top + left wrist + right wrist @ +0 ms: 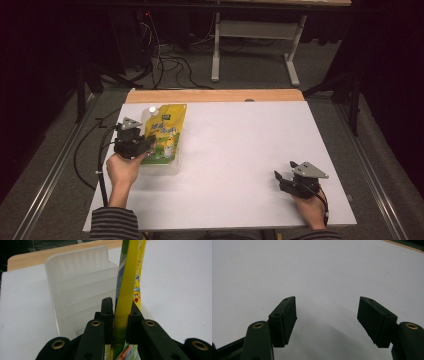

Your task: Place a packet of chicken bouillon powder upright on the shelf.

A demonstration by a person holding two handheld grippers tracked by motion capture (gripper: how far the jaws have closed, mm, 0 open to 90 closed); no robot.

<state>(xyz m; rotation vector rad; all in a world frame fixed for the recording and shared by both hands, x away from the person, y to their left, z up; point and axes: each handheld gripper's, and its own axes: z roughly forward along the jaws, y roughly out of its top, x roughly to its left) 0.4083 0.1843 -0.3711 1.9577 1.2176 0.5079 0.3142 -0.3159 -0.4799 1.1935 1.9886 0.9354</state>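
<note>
A yellow refill pouch (166, 131) with a white cap (151, 109) stands on edge at the table's left. It leans in a clear plastic rack (161, 168). My left gripper (147, 145) is shut on the pouch's near edge. In the left gripper view the yellow pouch (128, 287) runs upright between the two black jaws of my left gripper (121, 307), with the frosted rack (80, 287) just to its left. My right gripper (283, 178) rests low near the table's front right, open, with nothing between its jaws. The right gripper view has my right gripper (327, 313) over bare white tabletop.
The white table (235, 150) has a wooden strip (215, 95) along its far edge. Beyond it on the floor are cables (170, 62) and a white frame's legs (255, 50). Metal rails run along both sides of the table.
</note>
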